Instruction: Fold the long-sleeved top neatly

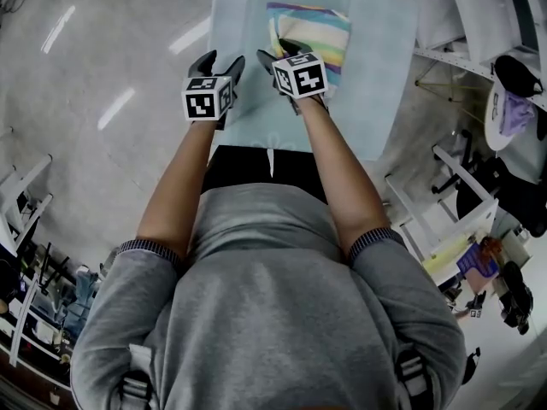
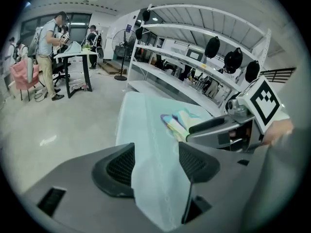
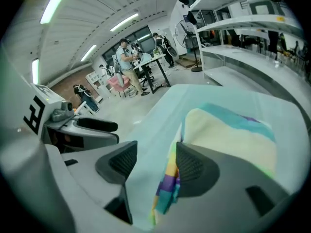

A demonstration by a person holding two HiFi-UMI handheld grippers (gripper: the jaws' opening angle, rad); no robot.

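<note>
My right claw [image 1: 285, 58] stands open, the edge of the folded pastel-striped fabric long-sleeved top [image 1: 314, 34] between its jaws. The rest of the top lies at one o'clock on the pale blue cloth-covered table [image 1: 376, 75]. My left claw [image 1: 218, 65], at nine o'clock, is open and holds nothing.

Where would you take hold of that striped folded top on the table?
Probably the left edge of the striped top, where the folded layers make a thin lip. Come from the near side, angled down, as the right gripper does: its open fingers stand either side of that edge.
</note>
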